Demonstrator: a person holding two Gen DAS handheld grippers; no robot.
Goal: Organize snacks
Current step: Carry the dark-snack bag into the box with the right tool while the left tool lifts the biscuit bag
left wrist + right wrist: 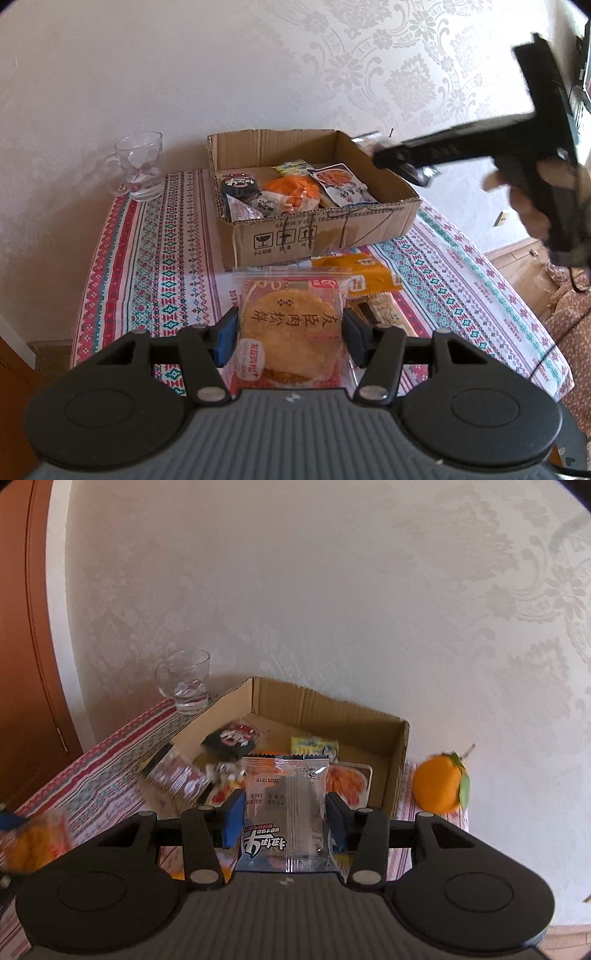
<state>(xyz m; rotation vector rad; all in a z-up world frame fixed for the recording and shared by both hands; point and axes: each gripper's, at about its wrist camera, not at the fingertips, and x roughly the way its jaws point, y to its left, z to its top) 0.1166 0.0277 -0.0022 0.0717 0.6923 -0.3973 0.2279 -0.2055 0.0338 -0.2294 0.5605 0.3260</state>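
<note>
My left gripper (pixel 290 334) is shut on a clear packet with a round golden meat-floss cake (pixel 290 332), held above the patterned tablecloth in front of the cardboard box (pixel 325 236). The box holds several snack packets (pixel 295 190). My right gripper (pixel 284 814) is shut on a clear and blue snack packet (pixel 286 812), held above the box's near right side (pixel 399 771). In the left wrist view the right gripper (pixel 402 157) reaches over the box's right rim from the right. An orange packet (pixel 354 275) lies on the cloth just before the box.
A glass mug (pixel 138 171) stands at the table's back left, also in the right wrist view (pixel 186 683). An orange fruit with a leaf (pixel 439 788) sits right of the box by the wall. The table (pixel 147 258) has a patterned cloth; a wooden door (pixel 26 646) is left.
</note>
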